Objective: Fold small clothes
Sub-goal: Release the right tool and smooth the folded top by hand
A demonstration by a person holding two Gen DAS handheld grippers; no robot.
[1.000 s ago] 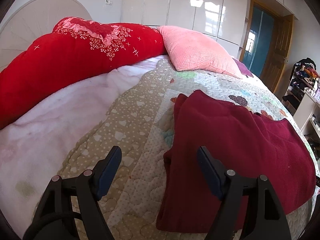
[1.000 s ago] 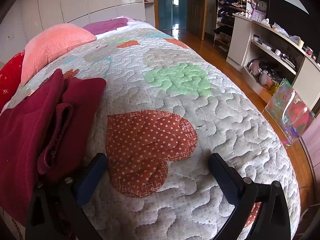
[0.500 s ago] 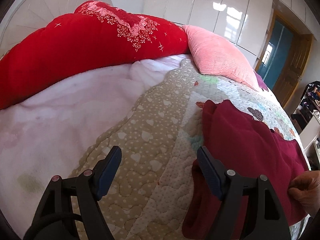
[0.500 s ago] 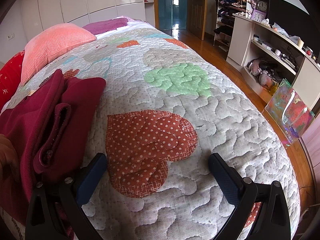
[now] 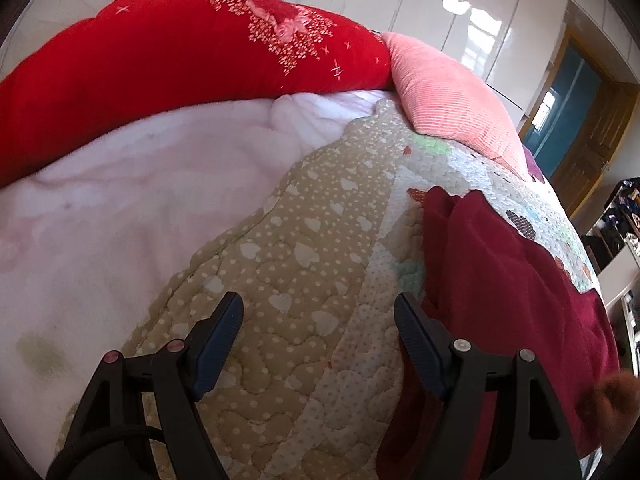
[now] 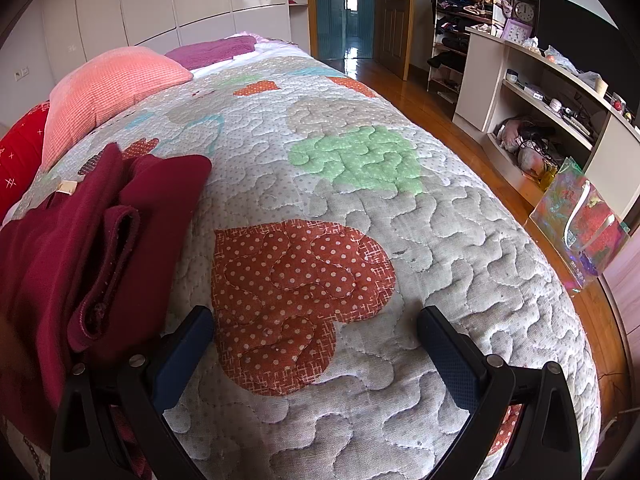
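A dark red garment [image 5: 504,292] lies partly folded on the quilted bedspread [image 5: 304,264], to the right in the left wrist view. My left gripper [image 5: 318,312] is open over bare quilt, its right finger at the garment's left edge. A person's hand [image 5: 616,396] touches the garment at the lower right. In the right wrist view the same garment [image 6: 76,232] lies at the left, layers stacked with a cuff showing. My right gripper [image 6: 314,322] stands open above a red dotted heart patch [image 6: 296,288], holding nothing; its left finger is beside the garment.
A big red cushion [image 5: 168,68] and a pink pillow [image 5: 448,96] lie at the head of the bed, with a white blanket [image 5: 120,216] below them. Right of the bed are wooden floor [image 6: 404,92], shelves [image 6: 552,112] and a shiny bag [image 6: 580,224].
The left wrist view has swung left and closer to the bed, so the garment sits further right. The hand at the garment moved lower right. The right gripper has stayed still.
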